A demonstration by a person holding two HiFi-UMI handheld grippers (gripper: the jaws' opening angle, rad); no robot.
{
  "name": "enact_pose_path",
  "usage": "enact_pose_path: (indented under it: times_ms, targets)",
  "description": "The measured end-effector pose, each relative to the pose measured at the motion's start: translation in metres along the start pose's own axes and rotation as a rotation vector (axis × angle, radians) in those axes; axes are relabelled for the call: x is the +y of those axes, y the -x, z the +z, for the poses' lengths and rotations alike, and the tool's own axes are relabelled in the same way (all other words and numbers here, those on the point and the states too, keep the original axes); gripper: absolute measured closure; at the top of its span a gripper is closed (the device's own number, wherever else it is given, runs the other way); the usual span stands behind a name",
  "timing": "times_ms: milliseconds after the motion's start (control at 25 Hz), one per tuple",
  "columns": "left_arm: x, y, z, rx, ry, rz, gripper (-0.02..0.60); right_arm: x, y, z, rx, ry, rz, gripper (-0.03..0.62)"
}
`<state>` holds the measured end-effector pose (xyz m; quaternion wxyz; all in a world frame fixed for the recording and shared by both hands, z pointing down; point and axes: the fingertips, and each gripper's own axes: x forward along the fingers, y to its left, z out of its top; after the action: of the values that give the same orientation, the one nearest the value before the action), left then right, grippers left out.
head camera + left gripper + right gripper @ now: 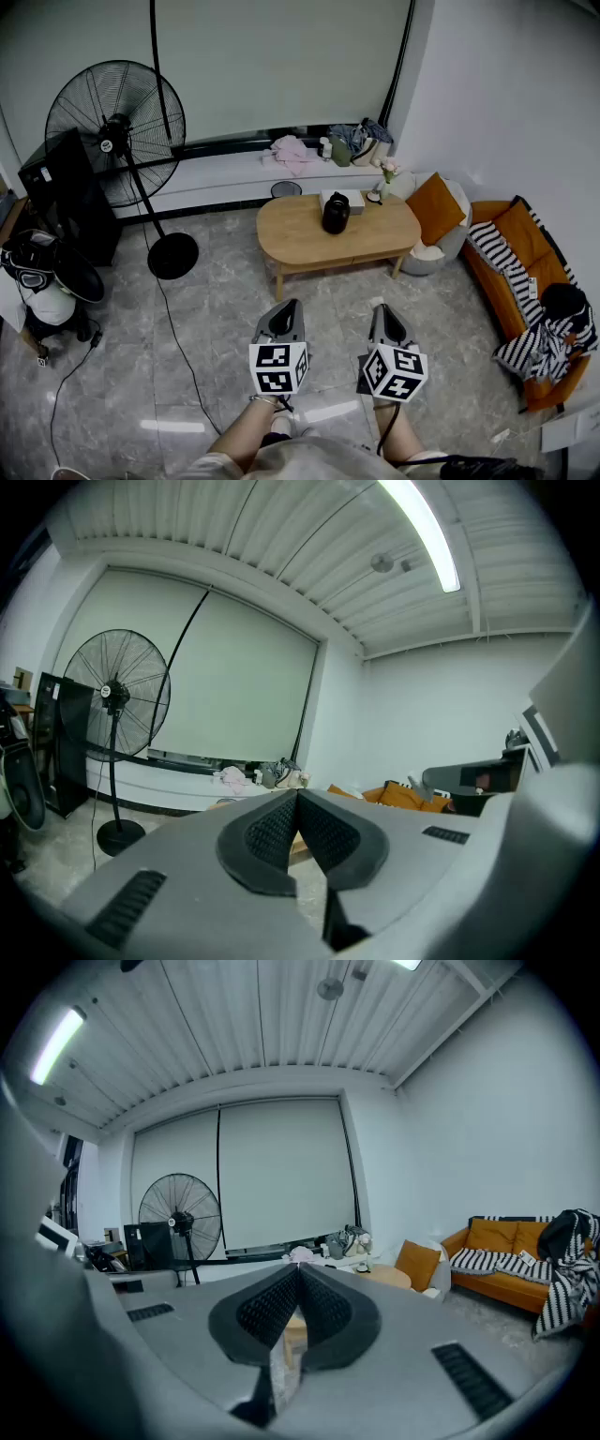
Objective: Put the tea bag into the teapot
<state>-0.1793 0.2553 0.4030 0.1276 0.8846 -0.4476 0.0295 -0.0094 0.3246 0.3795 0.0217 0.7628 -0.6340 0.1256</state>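
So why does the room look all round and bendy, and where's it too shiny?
Left gripper view: the wide lens bends the ceiling lines, dark corners ring the picture, and the ceiling light glares white. Right gripper view: same bending and dark corners. Head view: straighter, with pale shiny streaks on the floor.
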Motion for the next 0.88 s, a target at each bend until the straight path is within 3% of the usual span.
enact_pose_path:
  times_ms: [520,880]
  targets:
    - [0.017,0.001,-0.005,0.004,-0.008,-0.024,0.575,0.013,0.0,-0.007,-0.008,-0.009,-0.041,0.56]
    - [0.023,-0.01,-0.029,0.065,-0.014,-0.041,0.575,0.007,-0.01,-0.024,0.021,-0.024,-0.071,0.56]
